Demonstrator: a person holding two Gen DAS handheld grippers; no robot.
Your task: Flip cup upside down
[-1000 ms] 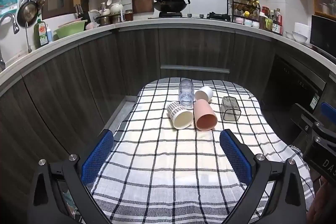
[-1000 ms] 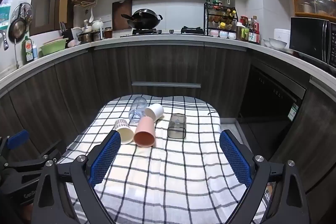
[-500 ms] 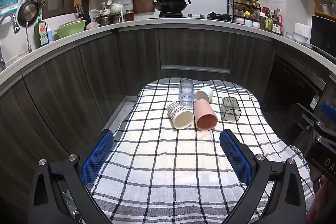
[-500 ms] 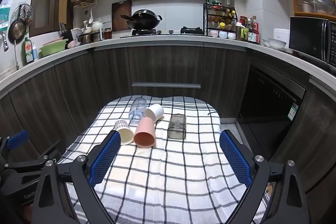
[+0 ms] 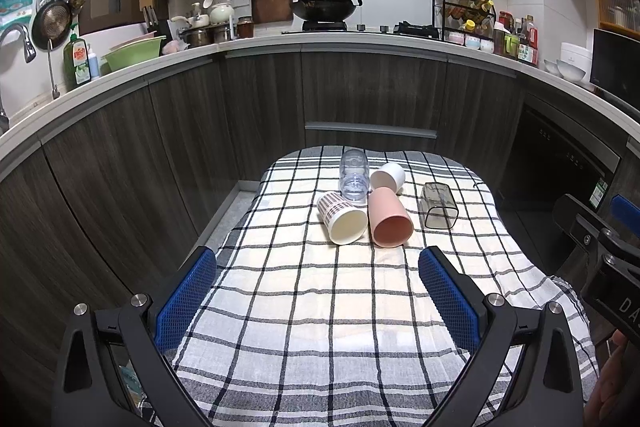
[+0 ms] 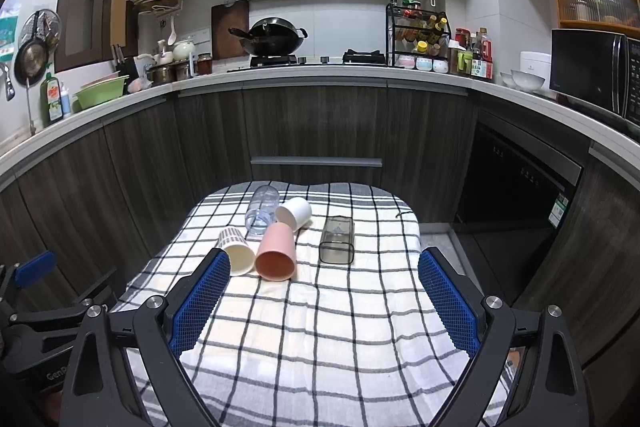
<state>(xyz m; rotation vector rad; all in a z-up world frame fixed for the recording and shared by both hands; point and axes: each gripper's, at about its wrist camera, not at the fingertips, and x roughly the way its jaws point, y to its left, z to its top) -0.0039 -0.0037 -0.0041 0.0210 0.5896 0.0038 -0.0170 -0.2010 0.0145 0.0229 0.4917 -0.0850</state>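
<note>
Several cups lie on their sides on a checked cloth [image 5: 320, 307] on the table: a pink cup [image 5: 388, 217] [image 6: 277, 247], a patterned cream cup [image 5: 342, 217] [image 6: 237, 249], a clear cup [image 5: 354, 174] [image 6: 263, 207], a white cup [image 5: 387, 177] [image 6: 294, 213] and a smoky square cup [image 5: 438, 205] [image 6: 338, 239]. My left gripper [image 5: 318, 273] is open and empty, well short of the cups. My right gripper [image 6: 324, 281] is open and empty, also short of them.
The table's far edge faces dark wood cabinets [image 5: 360, 95] under a white counter with a wok [image 5: 324, 3], spice rack [image 6: 418, 35] and microwave [image 6: 592, 67]. The floor drops away on both sides of the table.
</note>
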